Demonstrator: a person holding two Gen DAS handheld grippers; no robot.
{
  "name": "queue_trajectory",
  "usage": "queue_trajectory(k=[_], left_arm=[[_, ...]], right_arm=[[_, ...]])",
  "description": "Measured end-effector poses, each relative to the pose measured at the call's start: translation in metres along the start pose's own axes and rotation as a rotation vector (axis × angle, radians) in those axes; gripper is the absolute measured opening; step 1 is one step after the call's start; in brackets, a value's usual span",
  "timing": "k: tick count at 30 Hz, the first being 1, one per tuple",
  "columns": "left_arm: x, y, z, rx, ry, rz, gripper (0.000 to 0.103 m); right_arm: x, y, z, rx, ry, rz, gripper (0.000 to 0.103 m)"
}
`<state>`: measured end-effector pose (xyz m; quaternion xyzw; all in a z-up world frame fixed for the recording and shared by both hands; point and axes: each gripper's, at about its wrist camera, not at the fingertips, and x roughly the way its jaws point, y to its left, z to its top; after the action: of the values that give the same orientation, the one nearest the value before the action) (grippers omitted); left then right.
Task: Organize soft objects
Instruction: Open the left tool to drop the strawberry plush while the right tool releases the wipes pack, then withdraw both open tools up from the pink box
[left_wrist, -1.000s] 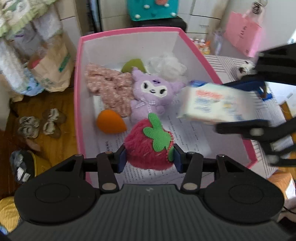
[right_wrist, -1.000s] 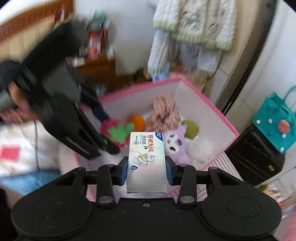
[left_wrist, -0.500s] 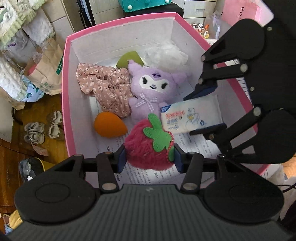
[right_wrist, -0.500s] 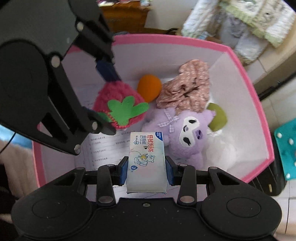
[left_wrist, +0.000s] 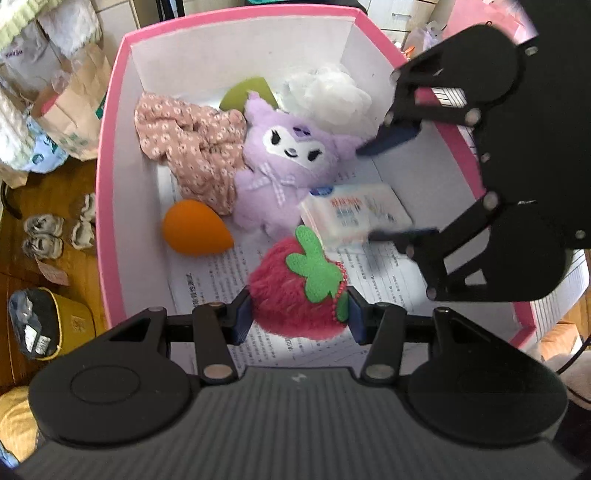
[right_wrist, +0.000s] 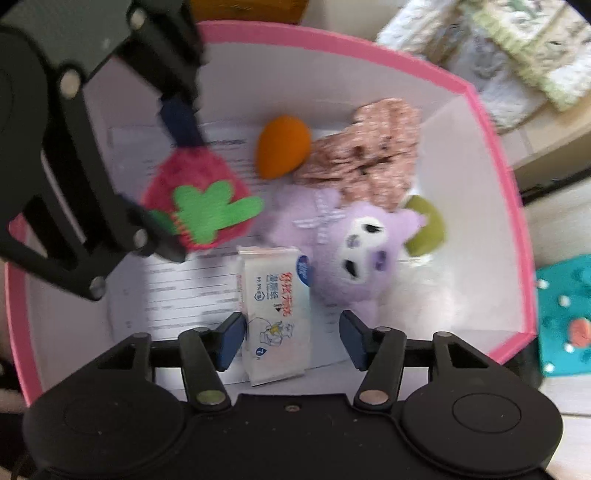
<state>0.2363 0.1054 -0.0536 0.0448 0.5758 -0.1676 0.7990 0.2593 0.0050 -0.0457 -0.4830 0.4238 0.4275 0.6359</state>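
Left-wrist view: left gripper (left_wrist: 297, 314) clamps one strawberry plush (left_wrist: 295, 295) above bare paper inside the pink-rimmed box (left_wrist: 107, 166). Right-wrist view: right gripper (right_wrist: 291, 339) jaws opening, one tissue pack (right_wrist: 275, 314) between them on the floor beside one purple plush (right_wrist: 354, 254); free floor right.

bright daylight, soft shadows, fisheye bending at edges, right wrist view motion-blurred

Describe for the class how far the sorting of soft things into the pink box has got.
Done: purple plush, floral cloth and orange sponge lie in the pink box. In hand: the right hand-held gripper is opening around the tissue pack. Left: the left hand-held gripper must release the strawberry plush.
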Motion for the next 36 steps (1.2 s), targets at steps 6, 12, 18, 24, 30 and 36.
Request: queue_trajectory(k=[6, 12, 18, 24, 30, 36], left_arm=[[0.007, 0.003, 0.003, -0.072, 0.010, 0.007, 0.052], [-0.012, 0.001, 0.000, -0.067, -0.058, 0.010, 0.054], [-0.053, -0.004, -0.015, -0.053, -0.132, 0.009, 0.058], [-0.091, -0.013, -0.035, -0.016, -0.208, 0.029, 0.065], [-0.125, -0.032, -0.057, 0.023, -0.248, 0.009, 0.069], [-0.147, -0.054, -0.078, 0.088, -0.290, 0.052, 0.071]], right_arm=[[-0.027, 0.005, -0.014, 0.080, -0.090, -0.089, 0.062], [-0.064, 0.004, -0.030, 0.197, -0.223, -0.089, 0.063], [-0.104, 0.004, -0.054, 0.357, -0.359, -0.040, 0.063], [-0.130, 0.014, -0.084, 0.504, -0.466, 0.027, 0.063], [-0.148, 0.031, -0.103, 0.557, -0.521, 0.065, 0.063], [-0.164, 0.049, -0.111, 0.541, -0.544, 0.015, 0.064]])
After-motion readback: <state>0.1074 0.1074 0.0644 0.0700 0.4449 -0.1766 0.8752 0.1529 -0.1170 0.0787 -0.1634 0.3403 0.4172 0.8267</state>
